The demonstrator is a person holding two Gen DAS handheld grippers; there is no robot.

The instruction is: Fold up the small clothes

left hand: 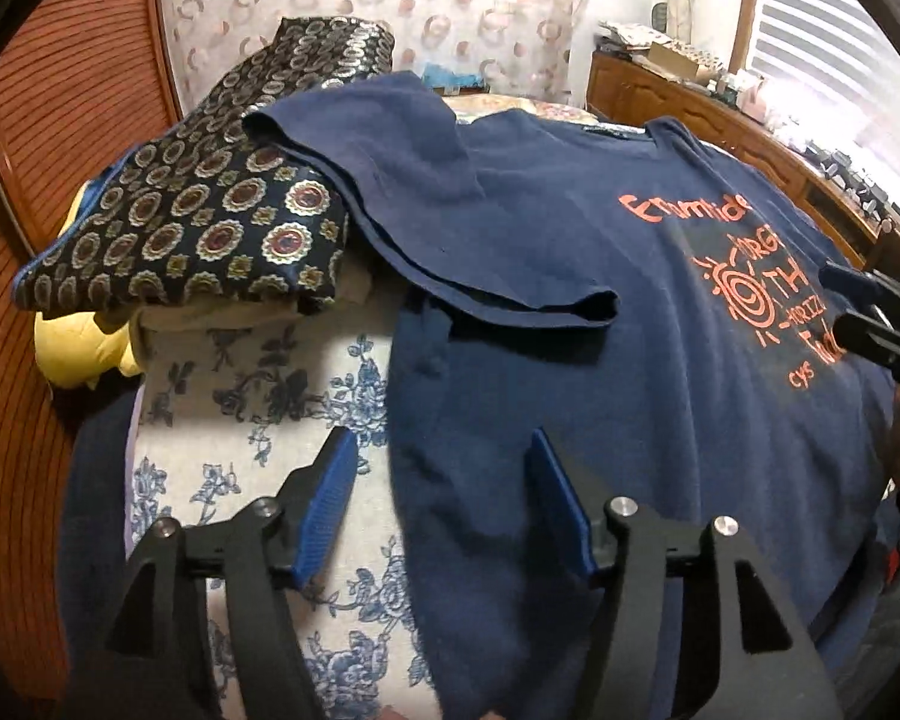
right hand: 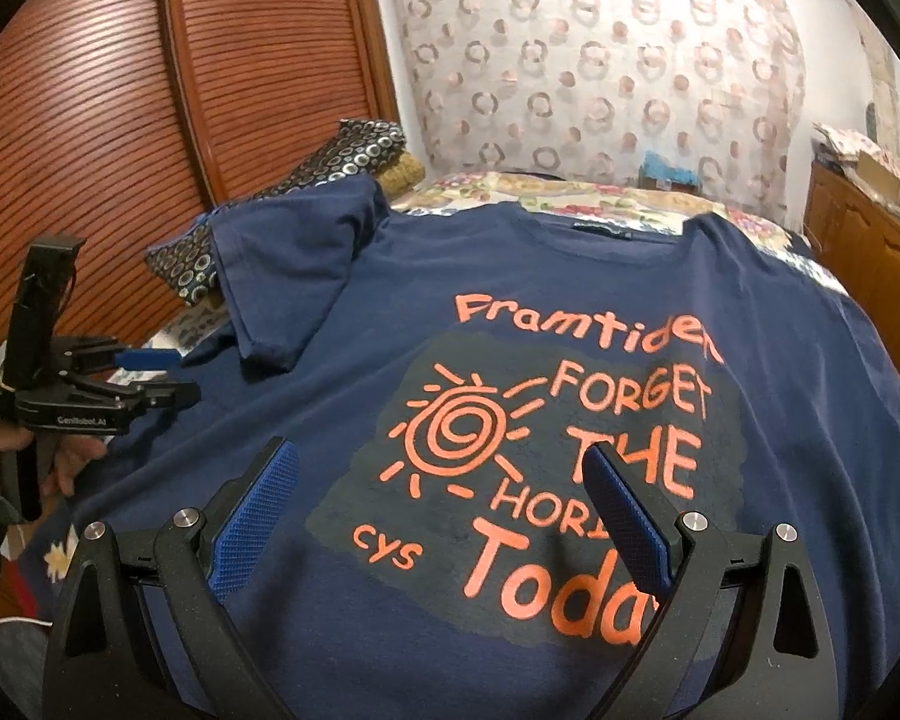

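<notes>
A navy T-shirt [left hand: 570, 276] with orange print lies flat, front up, on the bed; it also shows in the right wrist view [right hand: 510, 312]. Its left sleeve [left hand: 426, 192] drapes over a patterned cushion. My left gripper [left hand: 441, 450] is open and empty, hovering over the shirt's left side edge. My right gripper [right hand: 444, 468] is open and empty above the printed chest. The right gripper shows at the right edge of the left wrist view [left hand: 870, 312], and the left gripper shows at the left of the right wrist view [right hand: 168, 375].
A dark patterned cushion [left hand: 198, 222] lies left of the shirt on a folded stack, with a yellow item [left hand: 78, 348] below it. The floral bedsheet [left hand: 258, 420] shows beside the shirt. Wooden louvred doors [right hand: 120, 120] stand left; a wooden dresser [right hand: 870, 252] stands right.
</notes>
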